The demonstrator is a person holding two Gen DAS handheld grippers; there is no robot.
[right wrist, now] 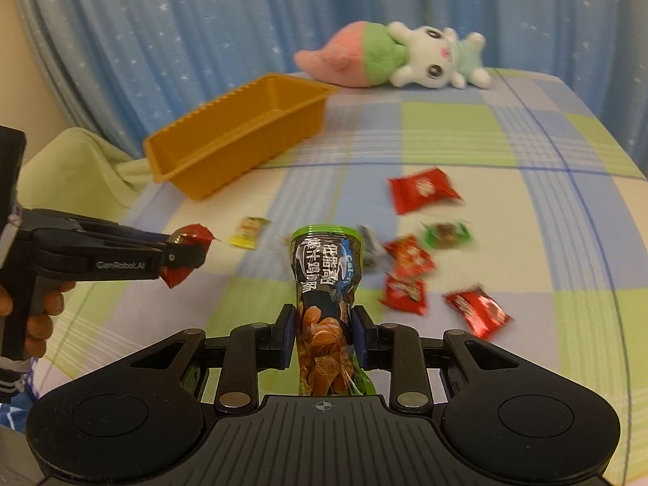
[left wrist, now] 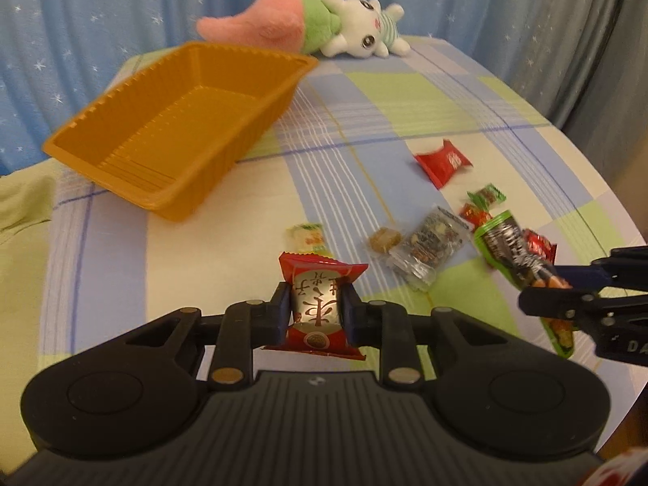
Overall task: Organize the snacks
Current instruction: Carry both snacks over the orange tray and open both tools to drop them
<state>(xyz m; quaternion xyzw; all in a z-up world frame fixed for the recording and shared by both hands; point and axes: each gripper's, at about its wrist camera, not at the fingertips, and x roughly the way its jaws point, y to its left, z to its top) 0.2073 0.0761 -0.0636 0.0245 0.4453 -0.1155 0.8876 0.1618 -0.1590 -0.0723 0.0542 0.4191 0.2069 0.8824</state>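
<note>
Clamped between the blue pads of the left hand-held gripper [left wrist: 316, 311] was a red and silver foil snack packet [left wrist: 318, 312], held above the surface, its crimped ends sticking out past the jaws on both sides. The right hand-held gripper [right wrist: 322, 334] was closed on a tall green and black plastic snack pouch [right wrist: 326, 283], which was gripped near its lower part and stood up between the fingers. An orange ribbed plastic tray [left wrist: 178, 125] was seen lying empty on the checked blue, green and cream bedsheet [left wrist: 364, 93], well apart from both grippers and towards the far left. Scattered loose on the sheet were a flat red wrapped packet [left wrist: 442, 162], a small green wrapped sweet [left wrist: 487, 195], a clear packet of mixed nuts [left wrist: 431, 245], a small brown biscuit in clear wrap [left wrist: 384, 239] and a yellow and green wrapped candy [left wrist: 310, 237]. Several more small red packets [right wrist: 407, 273] were seen clustered just beside the pouch in the right wrist view, blurred. A pink, green and white plush rabbit toy [left wrist: 324, 26] was laid on its side at the far edge of the bed, beyond the tray, in front of a blue star-patterned curtain [left wrist: 121, 12].
</note>
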